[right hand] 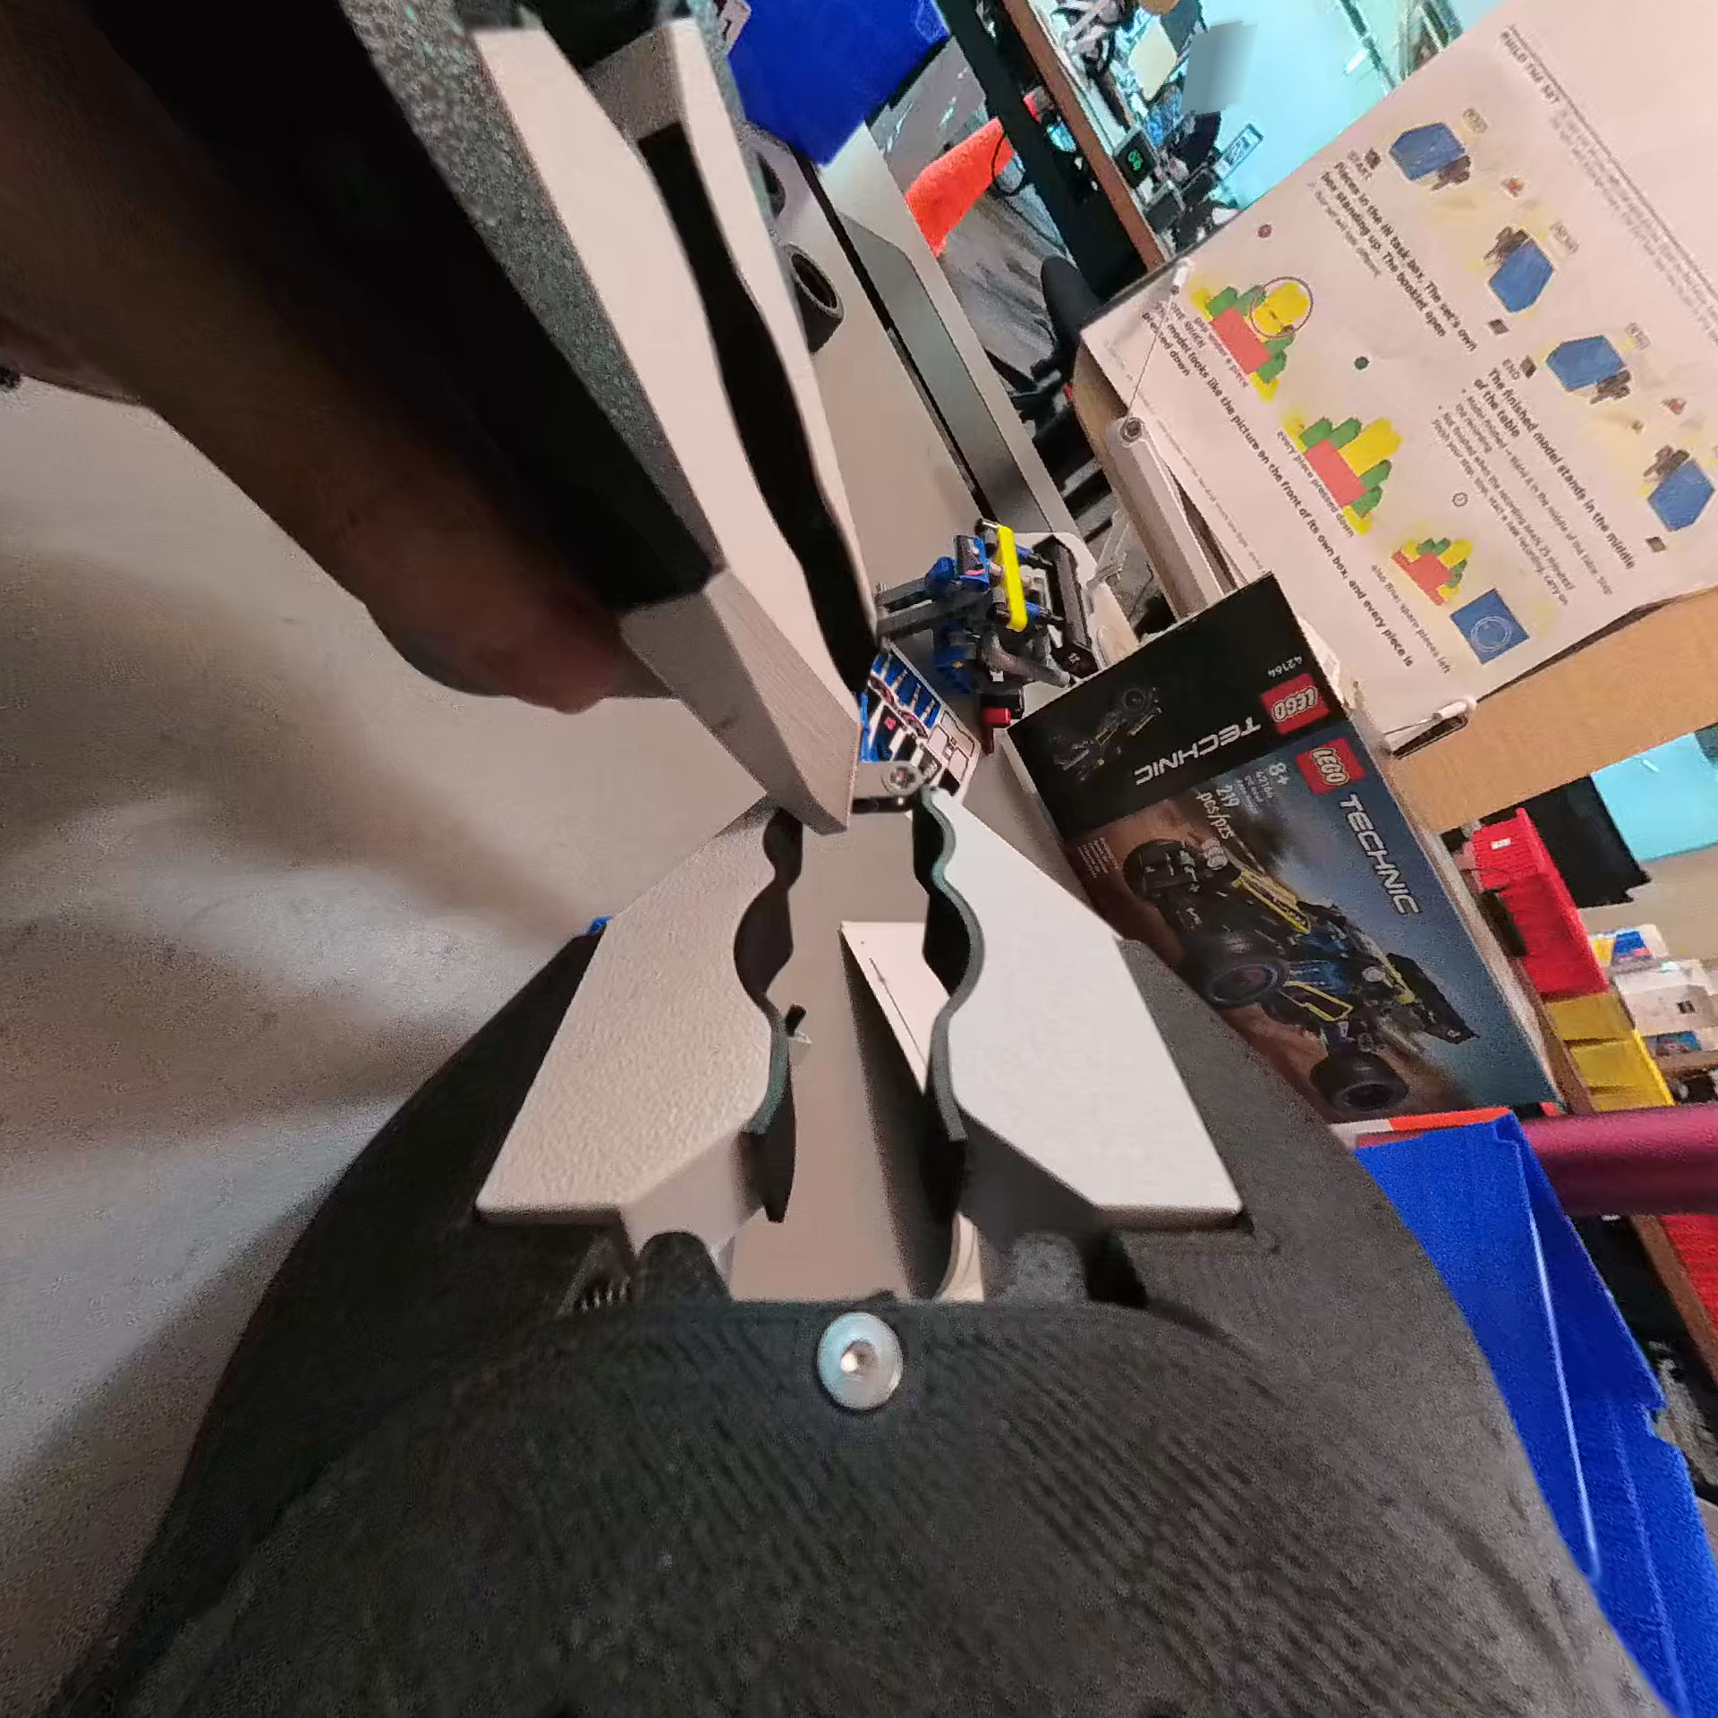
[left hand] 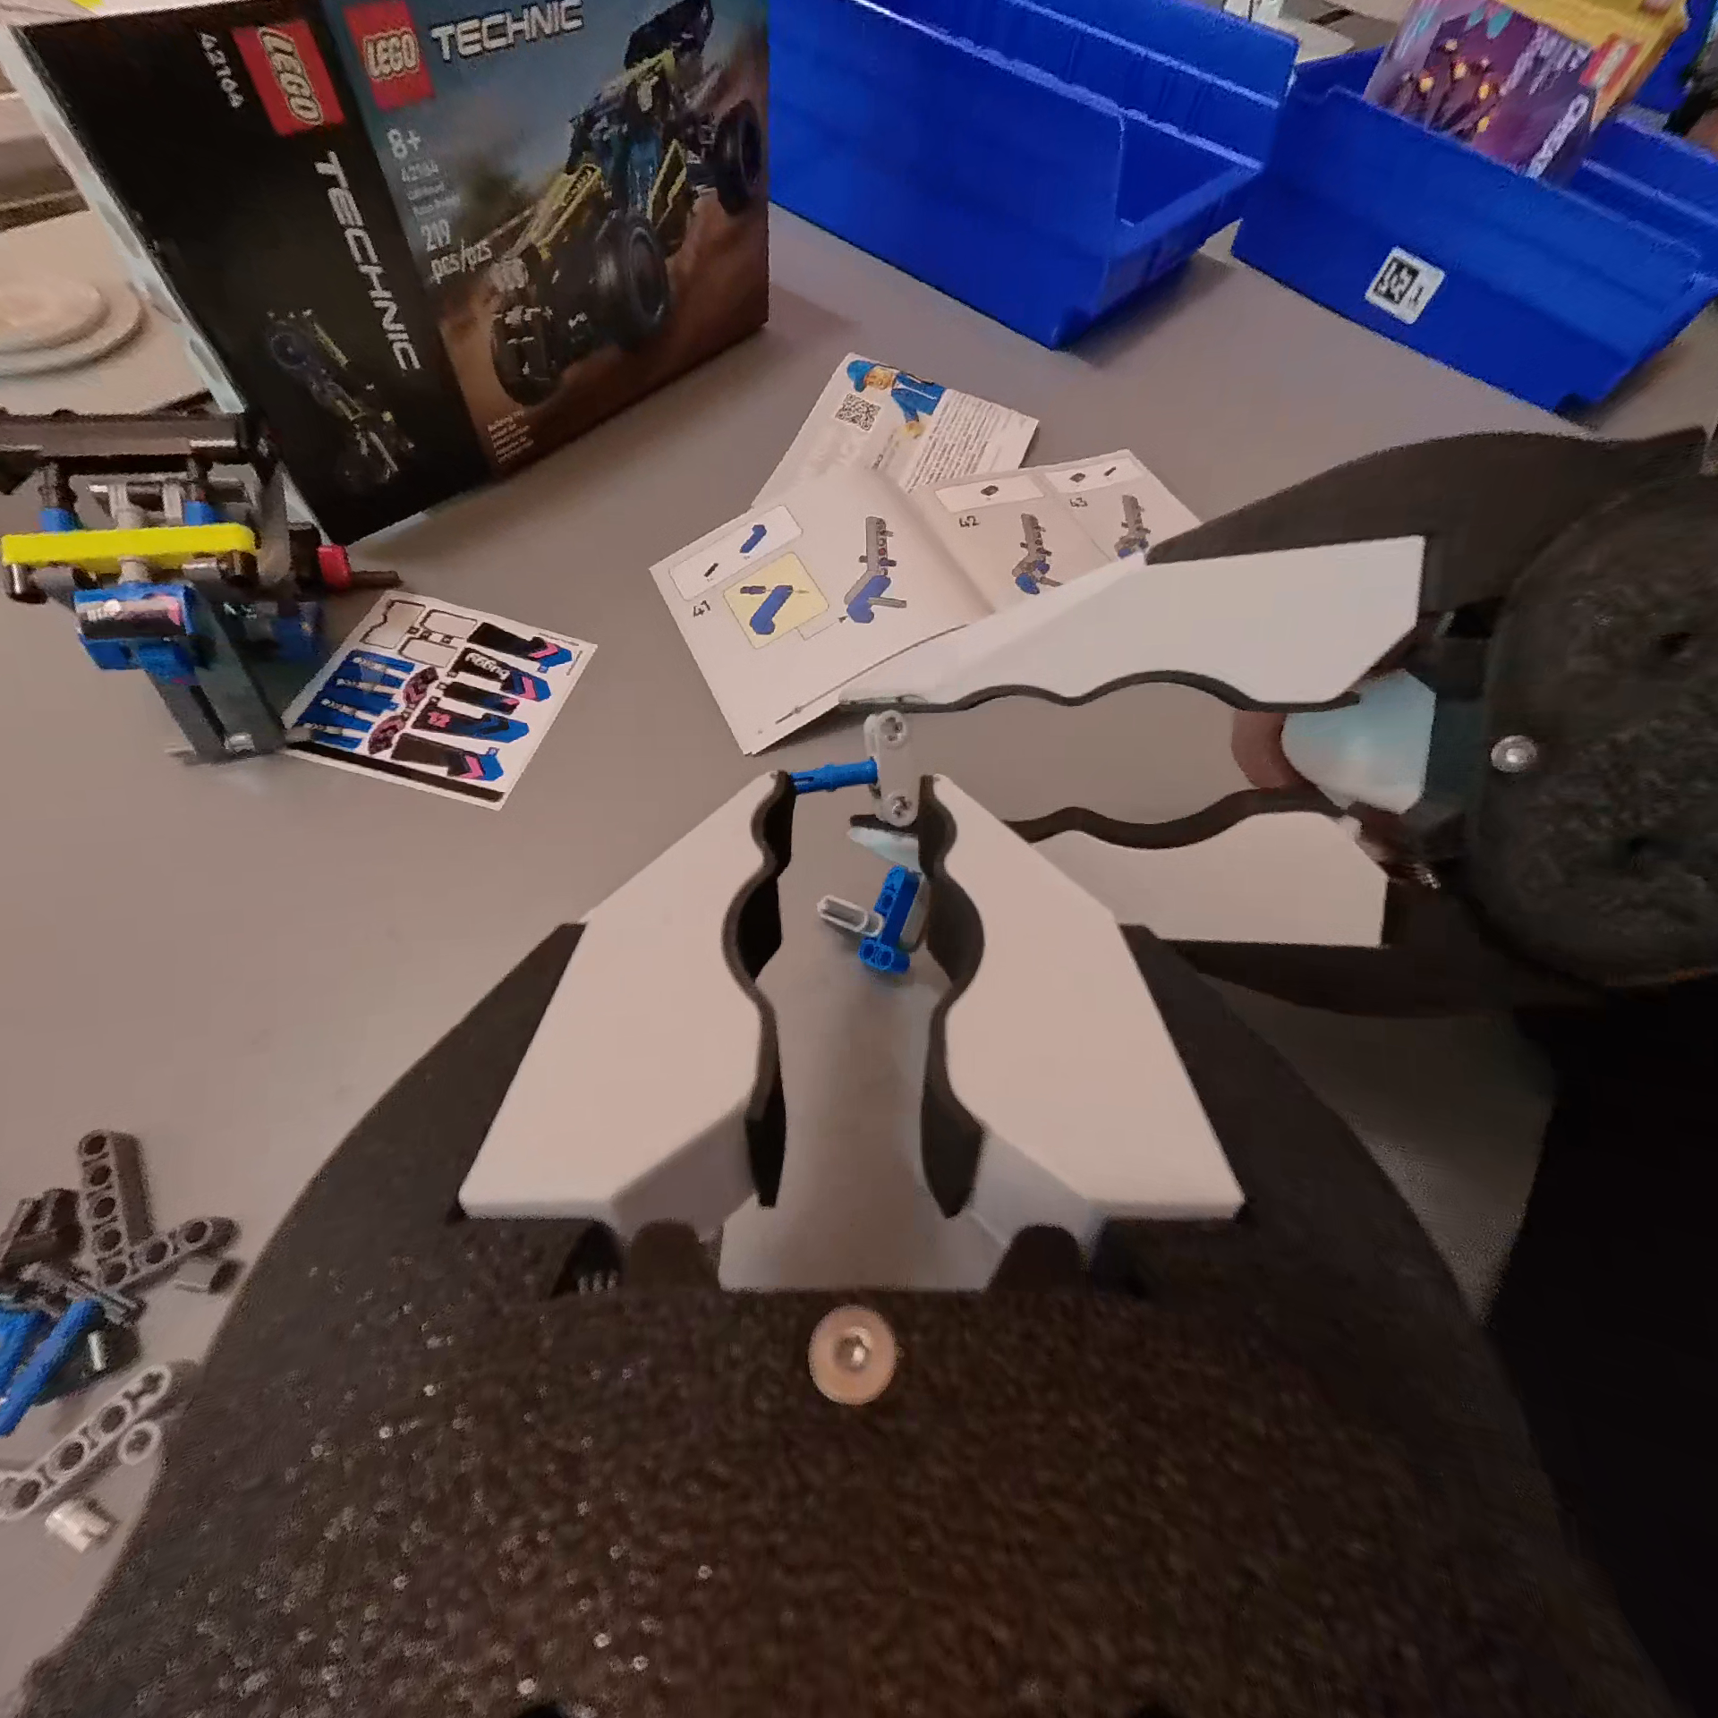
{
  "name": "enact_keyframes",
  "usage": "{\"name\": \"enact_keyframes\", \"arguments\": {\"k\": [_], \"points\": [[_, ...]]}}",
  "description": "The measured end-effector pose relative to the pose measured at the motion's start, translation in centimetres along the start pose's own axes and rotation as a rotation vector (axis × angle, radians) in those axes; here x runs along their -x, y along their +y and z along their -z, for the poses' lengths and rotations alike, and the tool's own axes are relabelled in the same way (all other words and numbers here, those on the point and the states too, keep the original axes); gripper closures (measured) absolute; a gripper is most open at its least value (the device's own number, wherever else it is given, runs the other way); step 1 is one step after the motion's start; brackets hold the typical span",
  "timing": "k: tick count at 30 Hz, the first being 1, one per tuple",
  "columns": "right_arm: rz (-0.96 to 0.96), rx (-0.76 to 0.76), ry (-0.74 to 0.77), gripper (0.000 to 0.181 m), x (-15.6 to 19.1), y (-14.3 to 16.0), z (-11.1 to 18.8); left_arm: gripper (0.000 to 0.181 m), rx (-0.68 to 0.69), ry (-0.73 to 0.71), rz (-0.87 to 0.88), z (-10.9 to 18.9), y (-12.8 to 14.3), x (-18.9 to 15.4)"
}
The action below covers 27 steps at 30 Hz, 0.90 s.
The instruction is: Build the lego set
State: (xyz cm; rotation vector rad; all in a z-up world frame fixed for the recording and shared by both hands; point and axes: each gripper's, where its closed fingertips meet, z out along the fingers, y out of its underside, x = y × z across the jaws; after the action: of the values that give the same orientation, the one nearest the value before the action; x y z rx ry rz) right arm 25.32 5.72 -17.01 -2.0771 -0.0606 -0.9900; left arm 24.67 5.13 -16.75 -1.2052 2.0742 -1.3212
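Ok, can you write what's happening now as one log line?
left gripper: shut on blue pin | right gripper: shut on grey beam | pin end meets beam | half-built model: standing aside

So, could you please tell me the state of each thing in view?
Right gripper: shut on small grey plastic beam.
Left gripper: part closed around beam and pin, grip unclear.
Short blue plastic pin: horizontal, touching beam.
White paper instruction booklet: open, flat.
Black cardboard set box: upright.
Printed sticker sheet: flat, some stickers gone.
Blue-and-yellow partial model: standing, unfinished.
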Motion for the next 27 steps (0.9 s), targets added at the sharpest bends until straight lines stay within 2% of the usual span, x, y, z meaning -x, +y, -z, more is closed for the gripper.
{"name": "enact_keyframes", "arguments": {"k": [19, 27], "points": [[0.080, 0.059, 0.001, 0.158, 0.45, 0.65, -0.31, 0.162, 0.068, 0.041, -0.071, -0.62, 0.76, -0.11], [0.005, 0.031, -0.018, 0.158, 0.44, 0.63, -0.58, 0.161, 0.028, -0.043, -0.156, -0.59, 0.44, 0.26]]}}
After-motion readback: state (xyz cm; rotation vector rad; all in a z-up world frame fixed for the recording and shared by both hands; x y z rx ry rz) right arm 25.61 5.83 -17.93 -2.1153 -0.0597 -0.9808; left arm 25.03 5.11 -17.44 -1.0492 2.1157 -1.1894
